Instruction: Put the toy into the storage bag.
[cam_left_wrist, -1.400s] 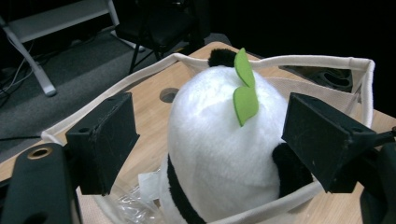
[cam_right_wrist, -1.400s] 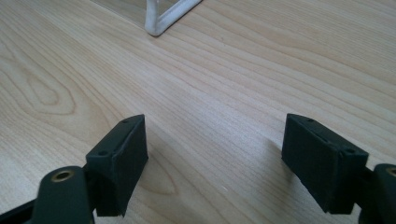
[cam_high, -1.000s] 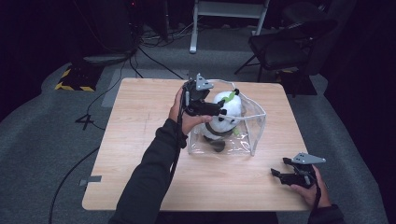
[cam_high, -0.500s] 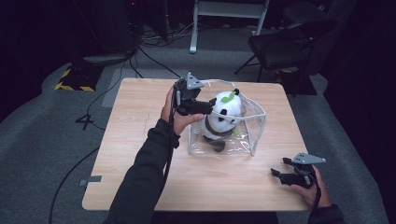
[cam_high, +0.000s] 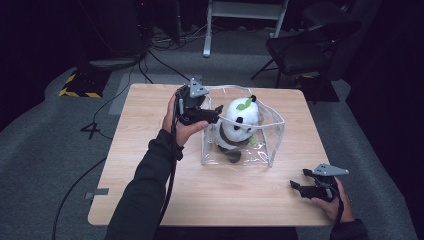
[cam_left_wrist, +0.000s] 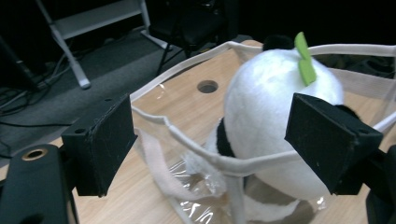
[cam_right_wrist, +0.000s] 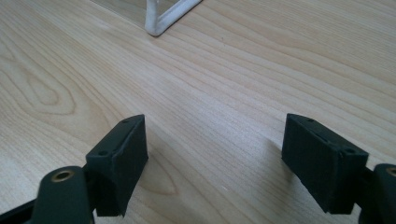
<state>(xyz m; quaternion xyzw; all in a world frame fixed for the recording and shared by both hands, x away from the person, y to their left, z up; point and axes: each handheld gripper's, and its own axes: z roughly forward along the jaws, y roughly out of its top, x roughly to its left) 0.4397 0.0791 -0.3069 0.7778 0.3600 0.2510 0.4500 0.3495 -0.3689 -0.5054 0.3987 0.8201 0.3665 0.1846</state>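
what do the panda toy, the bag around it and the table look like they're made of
Panda toy: looks like soft plush, with a fuzzy matte white and black surface and a flat green leaf, perhaps felt, on top.
Bag: seems to be clear flexible plastic, glossy and crinkled, with white fabric-like edging.
Table: pale wood grain with a smooth matte finish; solid wood or laminate can't be told.

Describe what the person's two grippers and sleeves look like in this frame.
Both are black handheld tools with two blocky black jaws faced with flat rectangular pads. The left gripper carries a grey three-cornered plate on top, and a black cable trails from it along the dark long sleeve. The right gripper bears the same kind of grey plate; a dark cuff shows at that wrist. Small screw holes mark the jaw mounts.
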